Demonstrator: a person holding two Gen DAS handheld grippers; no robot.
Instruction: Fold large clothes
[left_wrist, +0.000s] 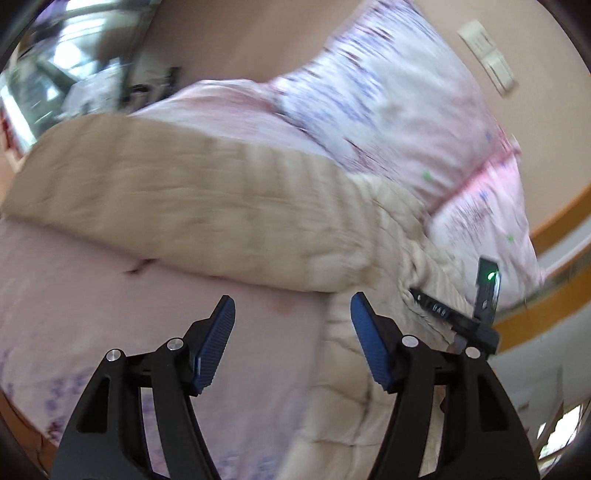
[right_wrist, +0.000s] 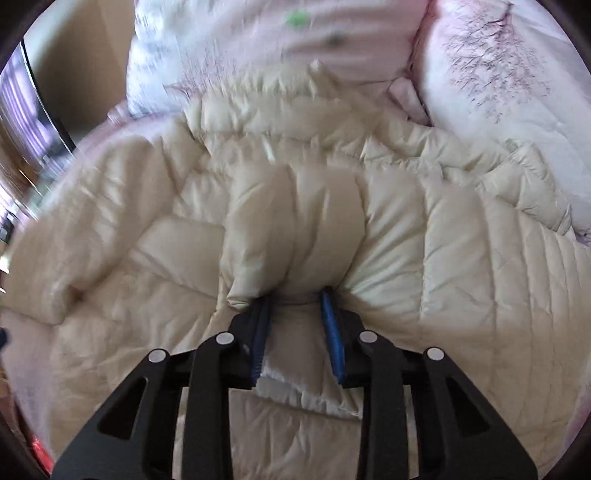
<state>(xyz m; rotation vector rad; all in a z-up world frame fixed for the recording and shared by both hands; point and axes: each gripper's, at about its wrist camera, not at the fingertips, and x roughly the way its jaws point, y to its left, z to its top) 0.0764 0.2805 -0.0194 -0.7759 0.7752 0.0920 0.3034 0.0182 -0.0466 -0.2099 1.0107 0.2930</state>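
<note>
1. Black linkage arms with blue ribbed pads fill the bottom of both wrist views; these belong to the 2 handheld grippers.
2. In the left wrist view the left gripper (left_wrist: 291, 306) is released: its 2 blue pads (left_wrist: 218, 343) stand wide apart with nothing between them, above the pink bedsheet (left_wrist: 110, 295).
3. In the right wrist view the right gripper (right_wrist: 295, 295) is clenched on a puffy fold of the cream padded coat (right_wrist: 461, 258); a bunched roll of quilted fabric bulges out just past the blue pads (right_wrist: 332, 332), and a white edge of fabric shows between the arms below them.
4. The coat lies spread across the bed, its quilted panels filling most of the right wrist view, wrinkled and partly doubled over itself at the left side.
5. From the left wrist view the same coat (left_wrist: 184, 192) appears as a beige quilted band across the middle of the frame, lying on the pink bedsheet, with a paler section running down toward the right pad.
6. Part of the other gripper (left_wrist: 480, 314) shows at the right edge of that view as a black body with a green light, touching the coat.
7. Pink and white patterned pillows (left_wrist: 388, 92) sit beyond the coat, against a beige wall (left_wrist: 240, 44); in the right wrist view they (right_wrist: 498, 66) carry a dark branch print.
8. Both views are blurred in places.
</note>
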